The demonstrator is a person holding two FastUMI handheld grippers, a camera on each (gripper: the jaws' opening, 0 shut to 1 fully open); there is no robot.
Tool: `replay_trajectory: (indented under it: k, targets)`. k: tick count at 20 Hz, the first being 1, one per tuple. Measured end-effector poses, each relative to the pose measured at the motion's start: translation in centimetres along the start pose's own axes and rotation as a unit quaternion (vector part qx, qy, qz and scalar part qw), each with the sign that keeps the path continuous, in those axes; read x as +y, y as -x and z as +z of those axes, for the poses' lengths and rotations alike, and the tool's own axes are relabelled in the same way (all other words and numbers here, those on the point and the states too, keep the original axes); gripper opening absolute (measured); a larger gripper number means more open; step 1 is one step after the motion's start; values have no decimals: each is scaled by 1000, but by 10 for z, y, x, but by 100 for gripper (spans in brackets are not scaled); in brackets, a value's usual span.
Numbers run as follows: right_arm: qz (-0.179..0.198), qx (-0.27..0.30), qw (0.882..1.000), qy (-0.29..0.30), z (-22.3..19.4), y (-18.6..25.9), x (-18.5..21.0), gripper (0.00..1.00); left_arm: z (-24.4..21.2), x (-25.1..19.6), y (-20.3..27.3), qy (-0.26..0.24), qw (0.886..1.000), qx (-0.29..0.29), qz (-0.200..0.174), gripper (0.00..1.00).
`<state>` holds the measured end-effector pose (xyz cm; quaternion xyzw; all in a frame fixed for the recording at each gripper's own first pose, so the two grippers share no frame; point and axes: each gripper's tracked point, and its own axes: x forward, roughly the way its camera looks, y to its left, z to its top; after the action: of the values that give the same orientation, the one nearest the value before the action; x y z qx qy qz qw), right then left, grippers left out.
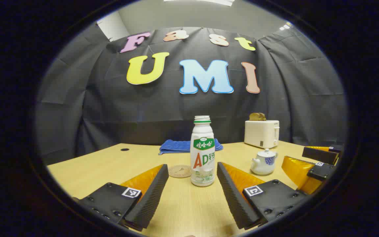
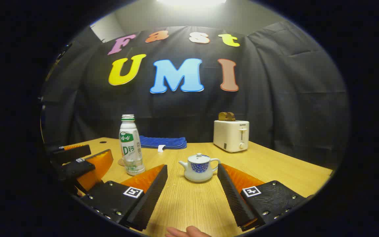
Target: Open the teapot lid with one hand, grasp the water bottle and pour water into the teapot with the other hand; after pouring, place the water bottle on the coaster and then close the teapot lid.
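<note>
An uncapped white bottle (image 1: 203,152) with a green label stands upright on the wooden table (image 1: 94,168), just beyond my open left gripper (image 1: 192,169) and centred between its fingers. A round coaster (image 1: 180,171) lies behind it to the left. The small white teapot (image 1: 264,162) with blue pattern sits to the right, lid on. In the right gripper view the teapot (image 2: 199,168) stands just ahead of my open right gripper (image 2: 192,169), with the bottle (image 2: 131,149) further left. Neither gripper touches anything.
A cream toaster (image 2: 231,135) holding bread stands at the back right. A folded blue cloth (image 2: 163,142) lies at the back by the wall. The left gripper (image 2: 86,161) appears at the left of the right gripper view. A fingertip (image 2: 186,232) shows at the bottom.
</note>
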<state>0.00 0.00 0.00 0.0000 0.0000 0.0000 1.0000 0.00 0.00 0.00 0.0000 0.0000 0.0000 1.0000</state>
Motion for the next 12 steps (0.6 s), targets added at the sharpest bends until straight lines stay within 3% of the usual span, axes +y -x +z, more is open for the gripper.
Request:
replay_trajectory:
  k: [5, 7, 10, 11, 12]
  targets:
    - [30, -2, 1000, 3, 0, 7, -15, 94, 0, 9, 3, 0, 1000, 1, 24, 100]
    - [87, 0, 996, 6, -1, 8, -4, 94, 0, 10, 8, 0, 1000, 0, 25, 100]
    - [62, -1, 998, 2, -1, 6, -29, 94, 1, 11, 9, -1, 1000, 1, 23, 100]
    - [58, -1, 998, 5, -1, 5, -28, 94, 0, 12, 10, 0, 1000, -1, 22, 92]
    - [56, 0, 998, 5, -1, 6, -27, 94, 0, 12, 8, 0, 1000, 1, 23, 96]
